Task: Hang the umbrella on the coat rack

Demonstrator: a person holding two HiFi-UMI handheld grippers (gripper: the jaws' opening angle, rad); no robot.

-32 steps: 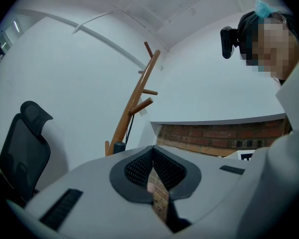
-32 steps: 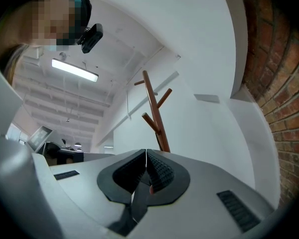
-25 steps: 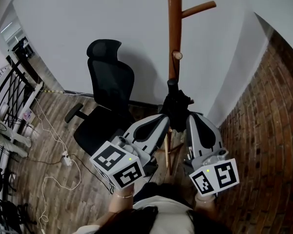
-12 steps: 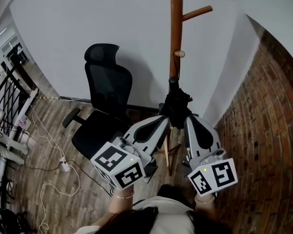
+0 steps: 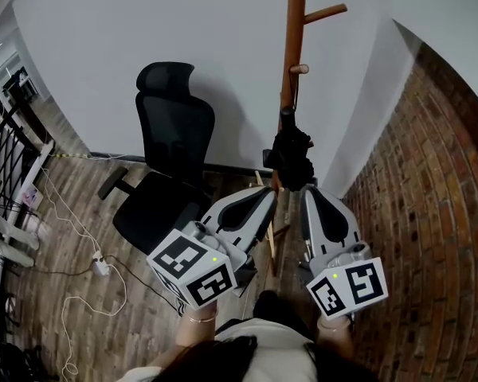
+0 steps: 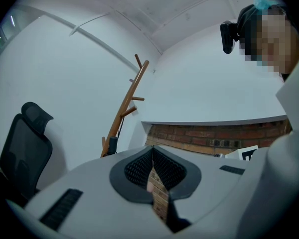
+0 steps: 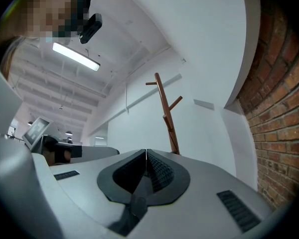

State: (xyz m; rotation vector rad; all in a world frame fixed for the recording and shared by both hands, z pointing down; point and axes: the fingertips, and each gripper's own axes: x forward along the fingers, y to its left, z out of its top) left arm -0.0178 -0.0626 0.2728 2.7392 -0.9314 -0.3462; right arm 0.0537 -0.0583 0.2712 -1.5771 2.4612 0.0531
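Observation:
A folded black umbrella point(image 5: 291, 153) is upright against the wooden coat rack point(image 5: 291, 38). A thin cord runs from its top up to the lowest peg point(image 5: 299, 69). My right gripper point(image 5: 306, 193) is just under the umbrella's lower end, and in the right gripper view point(image 7: 145, 171) it is shut with a dark strip of the umbrella pinched between the jaws. My left gripper point(image 5: 268, 196) is beside the umbrella's lower left; in the left gripper view point(image 6: 152, 171) it is shut, with only brick showing through the slit. That view shows the umbrella point(image 6: 112, 146) against the rack point(image 6: 124, 111).
A black office chair point(image 5: 171, 157) stands left of the rack on the wooden floor. A brick wall point(image 5: 430, 213) closes the right side. White cables point(image 5: 88, 237) lie on the floor at left, next to a metal railing point(image 5: 8, 165).
The umbrella has risen a little along the rack pole. Its cord now reaches the lowest peg. Both grippers have moved up slightly with it.

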